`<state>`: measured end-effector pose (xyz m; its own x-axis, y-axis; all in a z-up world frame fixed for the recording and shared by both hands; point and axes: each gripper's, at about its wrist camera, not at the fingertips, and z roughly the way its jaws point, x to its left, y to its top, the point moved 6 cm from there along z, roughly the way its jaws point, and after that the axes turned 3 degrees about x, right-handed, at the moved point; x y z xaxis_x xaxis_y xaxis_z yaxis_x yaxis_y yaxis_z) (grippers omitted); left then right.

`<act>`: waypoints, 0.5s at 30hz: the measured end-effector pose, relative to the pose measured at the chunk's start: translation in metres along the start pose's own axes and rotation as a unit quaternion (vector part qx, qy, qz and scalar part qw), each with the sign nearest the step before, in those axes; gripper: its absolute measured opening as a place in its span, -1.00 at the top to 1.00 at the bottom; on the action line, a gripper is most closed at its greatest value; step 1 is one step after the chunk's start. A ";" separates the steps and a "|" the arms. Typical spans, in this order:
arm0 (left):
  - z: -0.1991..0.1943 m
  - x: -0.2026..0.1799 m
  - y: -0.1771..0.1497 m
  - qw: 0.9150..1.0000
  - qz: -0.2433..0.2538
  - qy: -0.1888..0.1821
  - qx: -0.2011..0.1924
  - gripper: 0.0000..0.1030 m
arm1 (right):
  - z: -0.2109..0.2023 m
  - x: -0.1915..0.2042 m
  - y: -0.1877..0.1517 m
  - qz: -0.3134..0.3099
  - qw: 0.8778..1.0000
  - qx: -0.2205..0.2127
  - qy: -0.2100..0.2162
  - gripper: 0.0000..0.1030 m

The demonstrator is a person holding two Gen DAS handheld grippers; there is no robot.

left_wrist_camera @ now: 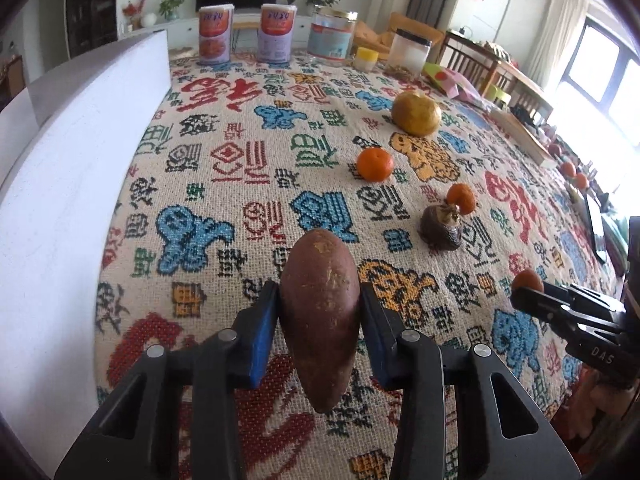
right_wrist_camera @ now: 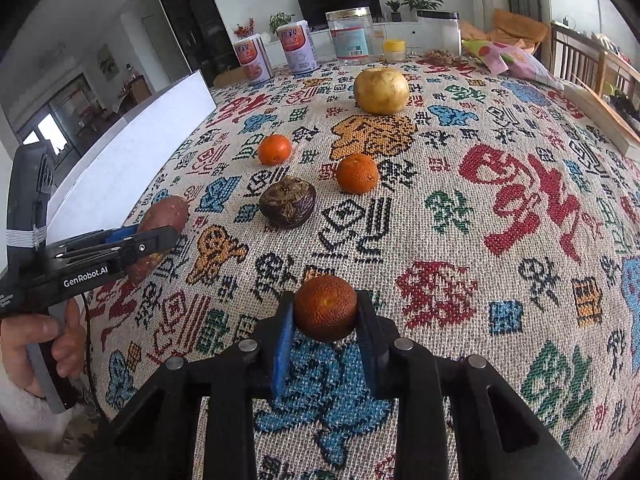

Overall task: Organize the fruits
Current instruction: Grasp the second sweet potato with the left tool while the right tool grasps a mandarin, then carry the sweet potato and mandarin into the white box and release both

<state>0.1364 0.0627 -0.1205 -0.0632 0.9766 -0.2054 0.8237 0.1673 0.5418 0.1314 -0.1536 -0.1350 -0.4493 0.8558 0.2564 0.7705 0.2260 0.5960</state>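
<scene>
My left gripper (left_wrist_camera: 319,300) is shut on a reddish-brown sweet potato (left_wrist_camera: 320,316), held lengthwise between the blue pads above the patterned cloth; it also shows in the right wrist view (right_wrist_camera: 162,232). My right gripper (right_wrist_camera: 326,312) is shut on a dark orange tangerine (right_wrist_camera: 326,307), seen from the left wrist view (left_wrist_camera: 528,280) at the far right. On the cloth lie two orange tangerines (right_wrist_camera: 274,149) (right_wrist_camera: 357,173), a dark brown wrinkled fruit (right_wrist_camera: 287,202) and a large yellow-brown round fruit (right_wrist_camera: 381,86).
A white box (left_wrist_camera: 80,184) stands along the table's left side. Two cans (left_wrist_camera: 215,35), a glass jar (left_wrist_camera: 331,32), a small yellow-lidded jar (left_wrist_camera: 365,58) and a black-lidded jar (left_wrist_camera: 410,50) line the far edge. Snack bags (right_wrist_camera: 512,60) lie at the far right.
</scene>
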 end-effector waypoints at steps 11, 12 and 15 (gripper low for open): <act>-0.168 0.057 0.003 0.977 -0.149 -0.136 -0.063 0.21 | -0.010 0.076 0.024 0.002 0.993 0.019 0.116 0.43; -0.178 0.073 0.006 0.976 -0.162 -0.121 -0.076 0.21 | -0.013 0.102 0.032 -0.015 0.990 0.018 0.139 0.43; -0.191 0.124 0.014 0.974 -0.201 -0.050 -0.097 0.21 | -0.020 0.187 0.058 -0.071 0.976 0.021 0.203 0.42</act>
<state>0.0321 0.2123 0.0175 -0.2947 0.8105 -0.5062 0.6216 0.5649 0.5426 0.0827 0.0097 -0.0371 -0.6881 0.5617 0.4594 0.7019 0.3549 0.6175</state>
